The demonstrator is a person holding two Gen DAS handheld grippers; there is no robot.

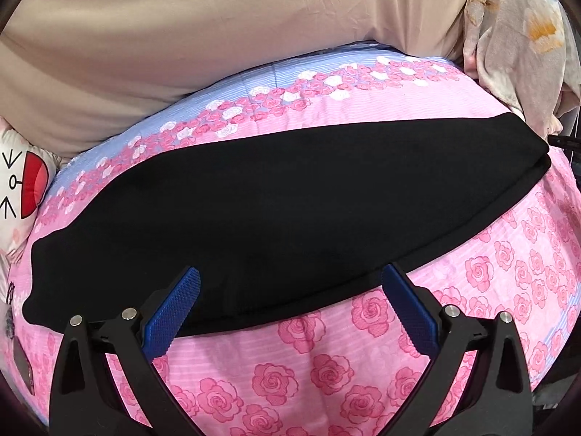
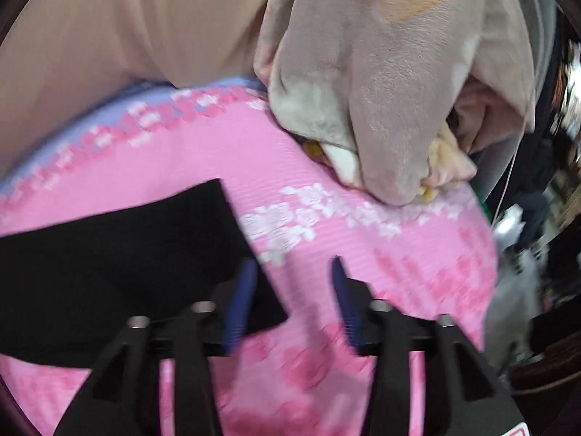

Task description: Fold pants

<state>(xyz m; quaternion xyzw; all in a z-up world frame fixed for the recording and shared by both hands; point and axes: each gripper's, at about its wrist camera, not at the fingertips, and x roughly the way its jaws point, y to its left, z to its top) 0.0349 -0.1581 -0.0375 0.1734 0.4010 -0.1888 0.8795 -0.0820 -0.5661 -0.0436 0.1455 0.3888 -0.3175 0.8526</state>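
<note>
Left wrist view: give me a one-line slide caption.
Open left gripper hovering at the near edge of black pants laid flat on a pink rose-print quilt.

Near pink rose quilt (image 1: 326, 374) bare, free passage. Black pants (image 1: 283, 210) span the middle. Far side blocked by beige bedding (image 1: 181, 36); grey plush blanket (image 2: 392, 83) heaped far right, cartoon pillow (image 1: 21, 185) far left.

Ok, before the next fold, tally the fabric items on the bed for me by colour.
Black: 1, the folded pants
Pink rose-print: 1, the quilt under the pants
Beige: 1, the plain sheet behind the quilt
Grey with orange flowers: 1, the plush blanket bunched at the quilt's far right
White with red cartoon print: 1, the cushion at the left edge
Total: 5
</note>
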